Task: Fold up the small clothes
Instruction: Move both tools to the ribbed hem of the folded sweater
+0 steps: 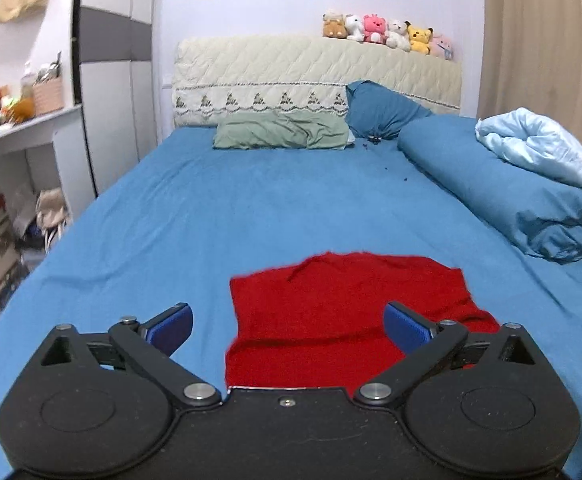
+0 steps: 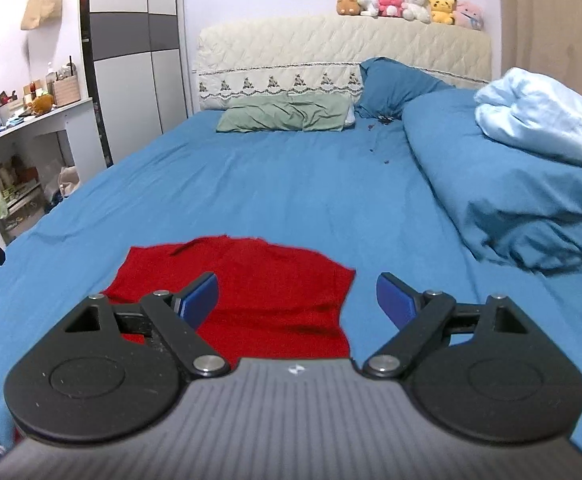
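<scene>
A small red garment (image 1: 343, 304) lies flat on the blue bed sheet (image 1: 211, 216) near the foot of the bed. It also shows in the right wrist view (image 2: 267, 284). My left gripper (image 1: 289, 326) is open and empty, held above the garment's near left part. My right gripper (image 2: 297, 300) is open and empty, held above the garment's near right edge. Both have blue pads. The garment's near edge is hidden behind the gripper bodies.
A rolled blue duvet (image 1: 503, 200) with a pale blue blanket (image 1: 539, 148) lies along the right. A green pillow (image 1: 283, 130) and blue pillow (image 1: 383, 110) lie at the headboard (image 1: 315, 68), plush toys (image 1: 387, 34) on top. Shelves (image 1: 7, 168) stand left of the bed.
</scene>
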### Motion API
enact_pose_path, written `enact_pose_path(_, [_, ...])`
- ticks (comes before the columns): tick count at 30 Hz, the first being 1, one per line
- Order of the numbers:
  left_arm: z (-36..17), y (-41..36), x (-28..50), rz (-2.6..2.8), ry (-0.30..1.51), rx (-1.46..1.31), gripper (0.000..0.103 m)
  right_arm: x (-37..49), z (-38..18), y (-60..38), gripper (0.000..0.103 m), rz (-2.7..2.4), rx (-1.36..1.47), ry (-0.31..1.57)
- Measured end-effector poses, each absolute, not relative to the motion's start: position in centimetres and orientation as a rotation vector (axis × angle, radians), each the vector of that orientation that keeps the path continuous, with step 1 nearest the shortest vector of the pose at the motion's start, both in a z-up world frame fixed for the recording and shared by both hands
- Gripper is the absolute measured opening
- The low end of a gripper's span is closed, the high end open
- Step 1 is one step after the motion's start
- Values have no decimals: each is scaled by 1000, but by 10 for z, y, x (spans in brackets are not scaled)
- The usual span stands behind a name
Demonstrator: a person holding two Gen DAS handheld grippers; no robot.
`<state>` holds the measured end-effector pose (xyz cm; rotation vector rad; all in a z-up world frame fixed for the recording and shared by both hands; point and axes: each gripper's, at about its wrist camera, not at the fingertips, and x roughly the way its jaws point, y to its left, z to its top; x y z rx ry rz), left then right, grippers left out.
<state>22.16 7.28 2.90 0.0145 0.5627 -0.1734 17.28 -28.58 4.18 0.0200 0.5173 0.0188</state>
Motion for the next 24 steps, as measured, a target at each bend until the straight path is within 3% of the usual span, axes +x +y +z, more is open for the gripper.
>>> enact_pose_path(5, [5, 89, 164, -139, 619, -39, 103, 97, 18, -278, 102, 18, -12, 555])
enact_pose_path(10, [-45, 101, 130, -128, 702, -110, 103, 44, -43, -277, 102, -1, 44, 623])
enact_pose_path(19, [-132, 108, 107, -52, 845, -133, 89, 18, -148, -264, 99, -97, 152, 765])
enact_pose_path(24, [-157, 112, 106, -40, 852, -110, 85, 28, -167, -255, 92, -77, 147, 780])
